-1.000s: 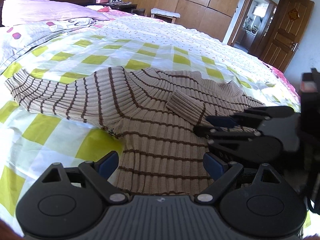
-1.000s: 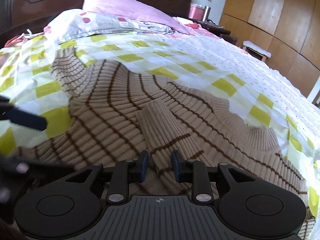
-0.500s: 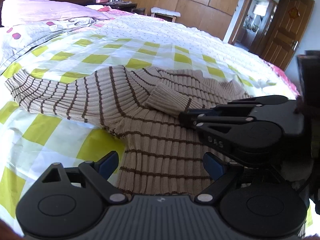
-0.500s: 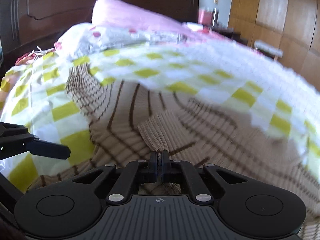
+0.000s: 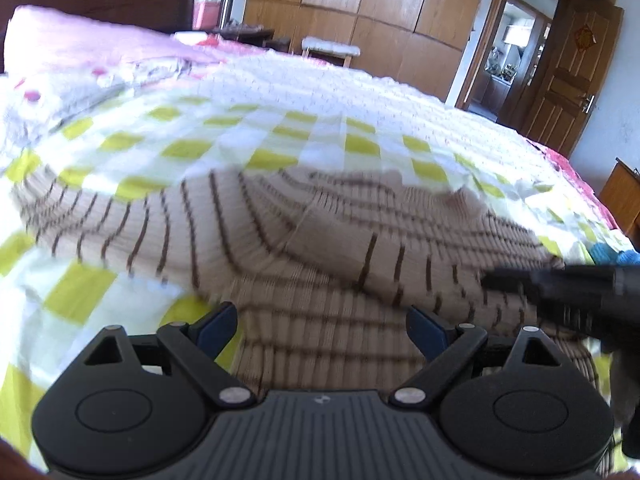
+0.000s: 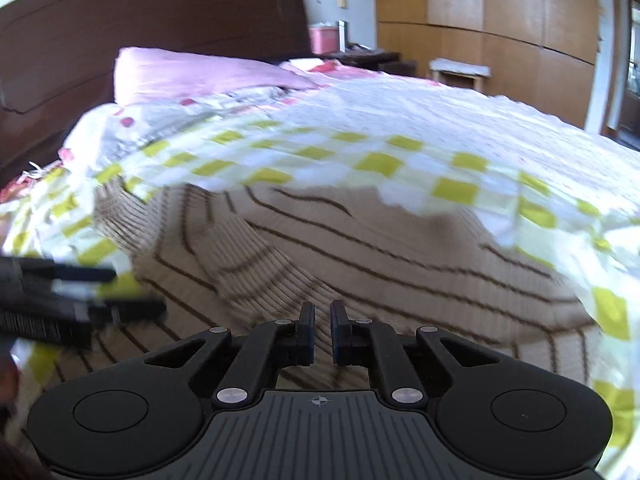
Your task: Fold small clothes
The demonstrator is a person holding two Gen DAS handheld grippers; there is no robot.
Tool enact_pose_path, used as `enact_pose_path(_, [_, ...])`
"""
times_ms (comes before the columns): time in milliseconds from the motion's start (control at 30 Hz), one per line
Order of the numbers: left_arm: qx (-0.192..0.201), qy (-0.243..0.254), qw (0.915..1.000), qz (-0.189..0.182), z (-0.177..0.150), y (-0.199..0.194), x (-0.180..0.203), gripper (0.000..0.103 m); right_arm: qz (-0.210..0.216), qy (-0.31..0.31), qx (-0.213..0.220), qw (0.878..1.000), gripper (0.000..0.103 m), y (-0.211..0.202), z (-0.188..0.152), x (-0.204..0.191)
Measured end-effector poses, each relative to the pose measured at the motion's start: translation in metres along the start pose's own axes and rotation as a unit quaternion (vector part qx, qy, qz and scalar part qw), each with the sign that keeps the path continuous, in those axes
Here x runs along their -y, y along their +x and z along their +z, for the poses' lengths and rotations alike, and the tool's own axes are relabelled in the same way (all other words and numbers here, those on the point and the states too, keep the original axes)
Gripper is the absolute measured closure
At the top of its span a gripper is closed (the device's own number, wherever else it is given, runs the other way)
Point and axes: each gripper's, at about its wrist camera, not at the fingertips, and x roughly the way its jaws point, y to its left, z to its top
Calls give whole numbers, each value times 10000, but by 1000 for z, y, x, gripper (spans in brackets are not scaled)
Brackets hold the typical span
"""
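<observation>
The striped ribbed sweater (image 5: 320, 256) lies spread on the checked bedspread (image 5: 248, 128), one sleeve (image 5: 360, 252) folded across its chest. I want the other sleeve pinched at its cuff and carried flat across. My left gripper (image 5: 322, 322) hovers low over the hem, fingers wide apart. My right gripper (image 6: 322, 330) sits just above the knit, fingers nearly together, nothing visibly clamped.

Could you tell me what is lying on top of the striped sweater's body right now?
A folded-over sleeve lies across the sweater, its cuff toward the middle. The sweater rests on the checked bedspread. Whatever lies beneath the sleeve stays hidden.
</observation>
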Motion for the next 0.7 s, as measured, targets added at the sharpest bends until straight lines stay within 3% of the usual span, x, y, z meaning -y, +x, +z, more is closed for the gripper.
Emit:
enact_pose_path(200, [288,394,9981,387,26,32,24,7,-198,221,68,9995,92,-16,-15,20])
enact_pose_path(333, [29,354,9982,482,24,61,26,7,-561,480,35,9973,92,-28,-26,44])
enact_pose_path(433, [-271,413,9968,633,11,75,19,6,-983,702,-274,9923,92,-25,-41,64])
enact_pose_path(500, [-224,529,9965,602,6,76,17,4,-1152,805,-473,9890,93,-19,-51,74])
enact_pose_path(700, [-226,489,9968,590,8,71,15,5,-1124,941,-144,9891,92,-31,-48,69])
